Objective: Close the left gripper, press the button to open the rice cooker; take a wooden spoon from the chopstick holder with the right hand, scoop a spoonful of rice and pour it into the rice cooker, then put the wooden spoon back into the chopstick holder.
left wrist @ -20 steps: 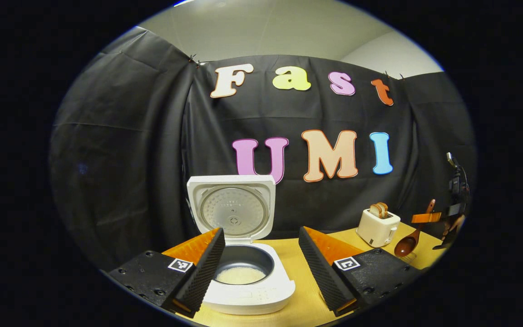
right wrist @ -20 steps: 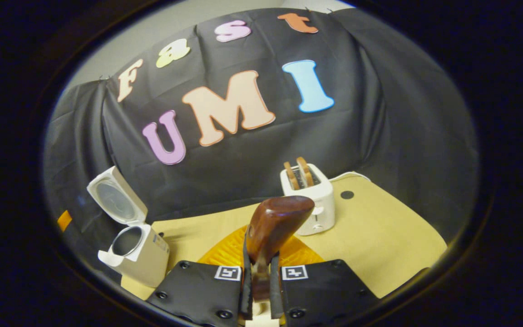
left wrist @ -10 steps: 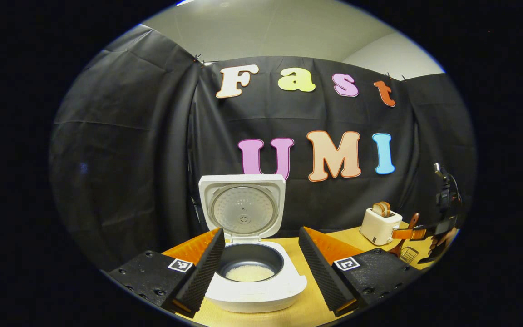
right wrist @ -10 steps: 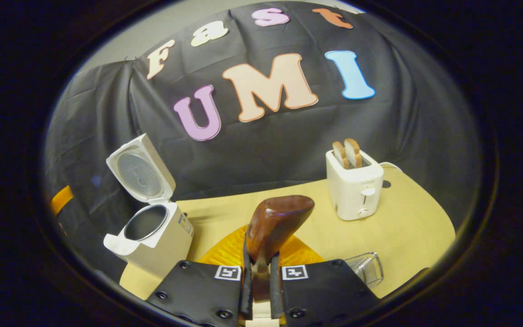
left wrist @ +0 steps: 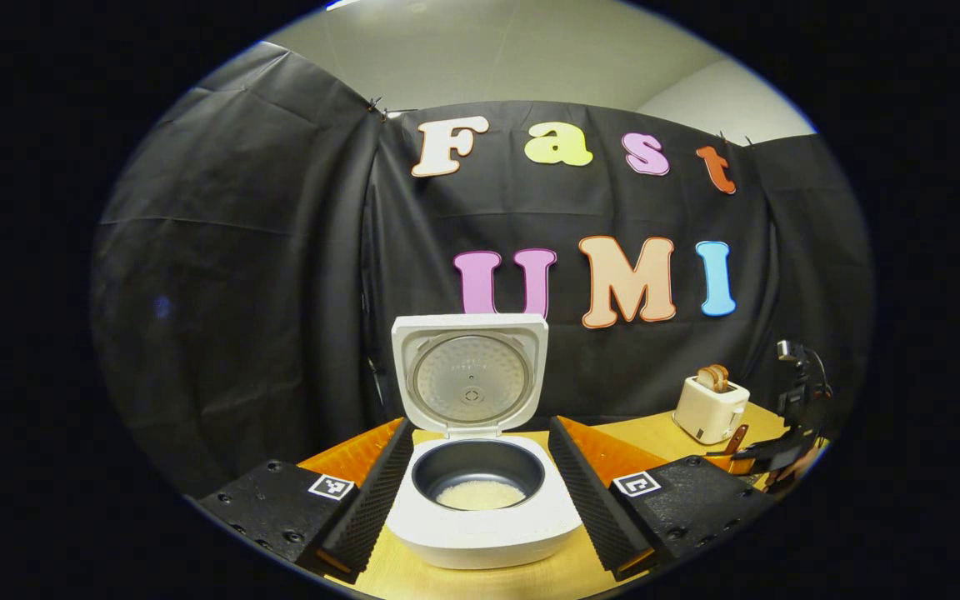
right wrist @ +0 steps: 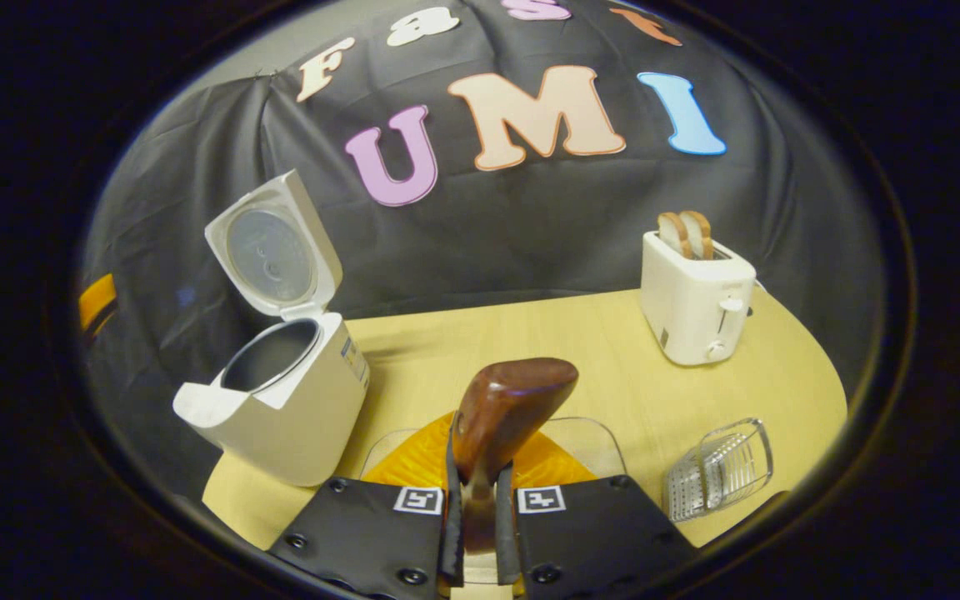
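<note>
The white rice cooker (left wrist: 484, 533) stands open, lid (left wrist: 470, 375) upright, with a little rice (left wrist: 480, 495) in its dark pot. My left gripper (left wrist: 480, 429) is open, one finger on each side of the cooker, not touching it. My right gripper (right wrist: 476, 500) is shut on the wooden spoon (right wrist: 507, 404), whose brown end sticks up above the fingers. In the right gripper view the cooker (right wrist: 288, 417) is at the left and the wire chopstick holder (right wrist: 717, 467) is low at the right. The right gripper (left wrist: 784, 454) with the spoon (left wrist: 734, 439) also appears far right.
A white toaster (right wrist: 697, 304) with two bread slices stands at the back right of the yellow table (right wrist: 563, 350). A clear container (right wrist: 592, 437) sits just beyond my right gripper's fingers. The left gripper's edge (right wrist: 97, 300) shows far left. Black cloth walls the back.
My right gripper has come down and tilted toward the table with the spoon; the wire holder and clear container have come into its view. The cooker now sits centred between my left fingers.
</note>
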`<control>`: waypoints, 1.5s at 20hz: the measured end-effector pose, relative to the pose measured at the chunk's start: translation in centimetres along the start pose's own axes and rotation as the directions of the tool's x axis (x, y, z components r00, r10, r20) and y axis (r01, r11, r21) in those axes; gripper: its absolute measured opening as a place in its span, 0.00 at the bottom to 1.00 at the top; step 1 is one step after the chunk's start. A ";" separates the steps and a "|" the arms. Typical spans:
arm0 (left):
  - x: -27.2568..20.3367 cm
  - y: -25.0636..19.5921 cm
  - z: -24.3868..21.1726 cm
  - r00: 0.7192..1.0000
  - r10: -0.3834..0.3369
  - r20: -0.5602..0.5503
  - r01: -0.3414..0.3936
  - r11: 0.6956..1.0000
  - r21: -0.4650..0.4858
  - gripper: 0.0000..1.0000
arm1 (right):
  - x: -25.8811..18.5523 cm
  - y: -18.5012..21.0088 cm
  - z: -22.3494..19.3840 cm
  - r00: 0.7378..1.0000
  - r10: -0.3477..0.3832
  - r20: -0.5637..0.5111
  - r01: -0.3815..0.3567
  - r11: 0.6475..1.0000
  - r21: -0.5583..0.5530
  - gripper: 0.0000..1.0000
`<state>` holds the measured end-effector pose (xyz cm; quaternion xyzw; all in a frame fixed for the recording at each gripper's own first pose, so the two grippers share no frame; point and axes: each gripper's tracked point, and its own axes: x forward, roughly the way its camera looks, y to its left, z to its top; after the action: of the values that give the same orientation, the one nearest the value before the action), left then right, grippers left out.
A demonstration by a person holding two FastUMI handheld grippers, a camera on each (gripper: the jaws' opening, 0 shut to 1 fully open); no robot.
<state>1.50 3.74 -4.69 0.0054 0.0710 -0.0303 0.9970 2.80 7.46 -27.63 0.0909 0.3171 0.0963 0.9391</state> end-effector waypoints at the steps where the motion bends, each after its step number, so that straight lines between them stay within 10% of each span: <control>1: -0.1 0.3 -0.1 1.000 0.003 -0.003 -0.003 1.000 0.002 0.96 | 0.2 0.4 -0.6 1.000 0.004 -0.007 -0.004 1.000 -0.014 0.18; 10: -0.2 1.1 0.4 1.000 -0.014 0.012 0.014 1.000 0.010 0.96 | 0.7 2.6 -2.6 1.000 -0.018 0.009 0.019 0.991 -0.134 0.19; 18: -0.6 1.9 0.0 1.000 -0.004 0.020 0.005 1.000 -0.015 0.96 | 0.3 2.9 -4.0 0.994 0.057 -0.096 -0.036 0.977 0.208 0.19; 30: -0.8 0.9 0.3 1.000 0.000 0.020 0.000 1.000 -0.012 0.96 | 0.7 -3.9 -4.2 0.978 0.154 -0.143 0.002 0.675 0.738 0.18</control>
<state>0.79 4.68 -4.23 -0.0007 0.0614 -0.0301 0.9977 1.21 4.35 -32.22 0.4633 0.4144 0.0086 0.7833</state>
